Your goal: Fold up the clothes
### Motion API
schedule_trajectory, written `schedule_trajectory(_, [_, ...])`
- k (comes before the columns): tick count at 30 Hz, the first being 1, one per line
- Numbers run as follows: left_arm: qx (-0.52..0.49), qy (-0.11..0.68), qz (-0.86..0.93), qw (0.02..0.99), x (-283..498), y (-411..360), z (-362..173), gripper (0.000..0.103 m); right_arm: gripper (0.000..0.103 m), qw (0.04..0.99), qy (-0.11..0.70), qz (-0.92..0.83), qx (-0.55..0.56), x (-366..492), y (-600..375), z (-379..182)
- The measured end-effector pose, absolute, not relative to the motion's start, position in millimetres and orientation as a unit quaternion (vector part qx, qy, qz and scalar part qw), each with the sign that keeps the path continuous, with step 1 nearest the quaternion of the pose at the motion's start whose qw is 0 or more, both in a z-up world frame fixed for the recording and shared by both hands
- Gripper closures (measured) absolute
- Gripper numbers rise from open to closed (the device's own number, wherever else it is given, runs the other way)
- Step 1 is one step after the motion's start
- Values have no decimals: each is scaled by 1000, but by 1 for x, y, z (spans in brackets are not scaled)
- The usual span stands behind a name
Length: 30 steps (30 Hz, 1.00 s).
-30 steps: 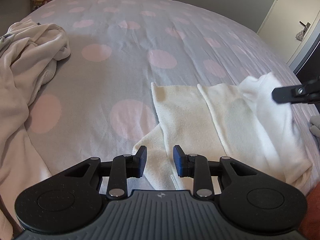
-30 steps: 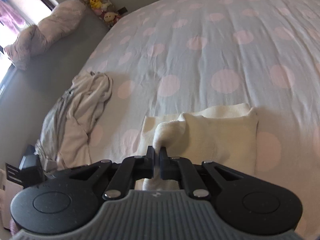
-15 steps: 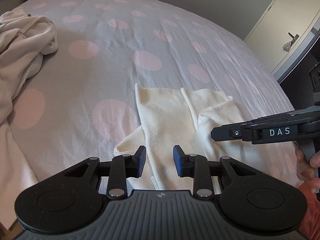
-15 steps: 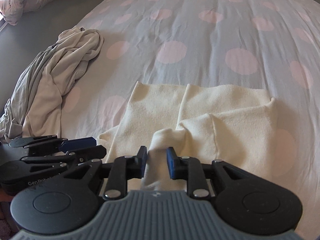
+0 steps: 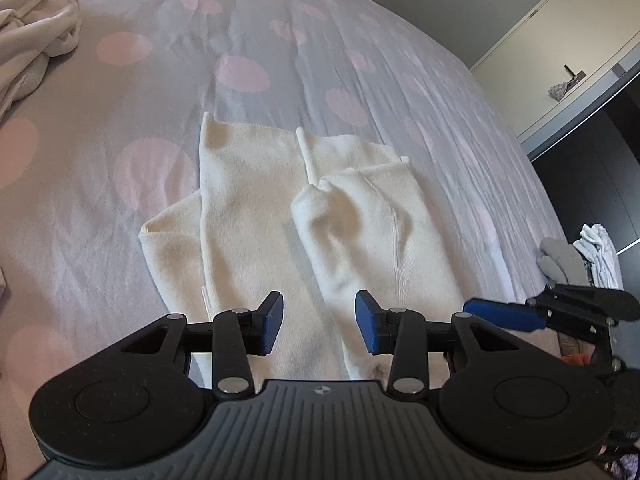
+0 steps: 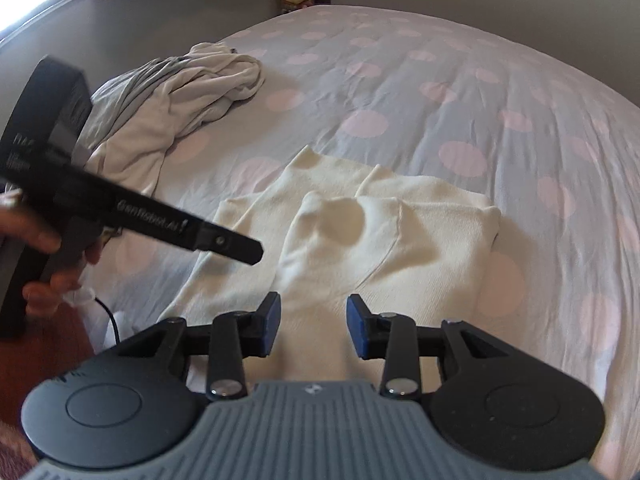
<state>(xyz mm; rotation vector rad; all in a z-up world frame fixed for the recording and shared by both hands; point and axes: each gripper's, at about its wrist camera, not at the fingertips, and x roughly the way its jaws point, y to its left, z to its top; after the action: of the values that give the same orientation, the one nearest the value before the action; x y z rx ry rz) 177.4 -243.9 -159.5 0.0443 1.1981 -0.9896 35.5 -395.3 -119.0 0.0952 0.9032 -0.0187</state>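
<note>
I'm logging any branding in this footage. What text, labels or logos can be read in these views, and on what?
"GenRobot.AI": white print on the side of the left gripper, in the right wrist view; blurred but legible.
White marks at that gripper's rear, near the picture's left edge: too blurred to read.
Small round emblem on each camera mount: a symbol, no letters.
Cream garment: no readable text.

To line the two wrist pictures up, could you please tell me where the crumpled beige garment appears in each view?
Left wrist view: crumpled beige garment in the top left corner, cut by the frame edge.
Right wrist view: crumpled beige garment upper left of centre, left of the sweater.
Shared landmark: the folded cream sweater on the polka-dot bedspread.
</note>
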Motion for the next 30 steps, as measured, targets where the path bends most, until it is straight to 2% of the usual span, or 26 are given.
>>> schedule_trajectory(4, [45, 555, -409, 723, 156, -245, -161, 62, 62, 906, 422, 3, -12, 13, -367, -130])
schedule_trajectory(7, [59, 563, -390, 727, 143, -243, -165, 61, 44, 908, 415, 3, -65, 7, -349, -142])
schedule_trajectory(15, [119, 557, -380, 729, 123, -257, -171, 61, 44, 890, 414, 8, -193, 10, -318, -168])
schedule_trajectory(20, [120, 562, -380, 725, 125, -257, -174, 60, 44, 873, 409, 6, -266, 12, -308, -182])
schedule_trajectory(24, [120, 563, -380, 724, 124, -259, -174, 60, 52, 864, 409, 8, -295, 14, -306, -189])
schedule_trajectory(30, [114, 565, -381, 723, 124, -257, -174, 58, 75, 858, 414, 8, -305, 17, -308, -192])
